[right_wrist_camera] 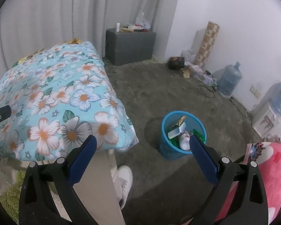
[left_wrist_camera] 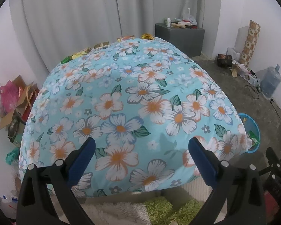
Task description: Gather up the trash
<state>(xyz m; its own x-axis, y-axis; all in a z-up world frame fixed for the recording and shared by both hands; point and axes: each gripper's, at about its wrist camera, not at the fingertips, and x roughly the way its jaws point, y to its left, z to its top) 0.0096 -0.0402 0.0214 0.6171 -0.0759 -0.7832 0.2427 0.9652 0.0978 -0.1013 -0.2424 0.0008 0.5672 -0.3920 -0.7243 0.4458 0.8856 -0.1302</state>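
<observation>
A blue trash bin (right_wrist_camera: 181, 148) stands on the floor right of the table, holding several wrappers, a box and a can. It also shows in the left wrist view (left_wrist_camera: 252, 133), partly hidden by the cloth. Several wrappers (left_wrist_camera: 103, 45) lie along the far edge of the table with the floral cloth (left_wrist_camera: 133, 103). My left gripper (left_wrist_camera: 142, 144) is open and empty above the near part of the table. My right gripper (right_wrist_camera: 143, 142) is open and empty, above the floor between the table corner and the bin.
A grey cabinet (right_wrist_camera: 130, 46) with small items stands by the curtain. A water jug (right_wrist_camera: 229, 78), cables and clutter line the right wall. Bags and cardboard (left_wrist_camera: 15, 101) lie left of the table. A person's leg and white shoe (right_wrist_camera: 124, 180) are below my right gripper. A pink blanket (right_wrist_camera: 271, 172) lies at right.
</observation>
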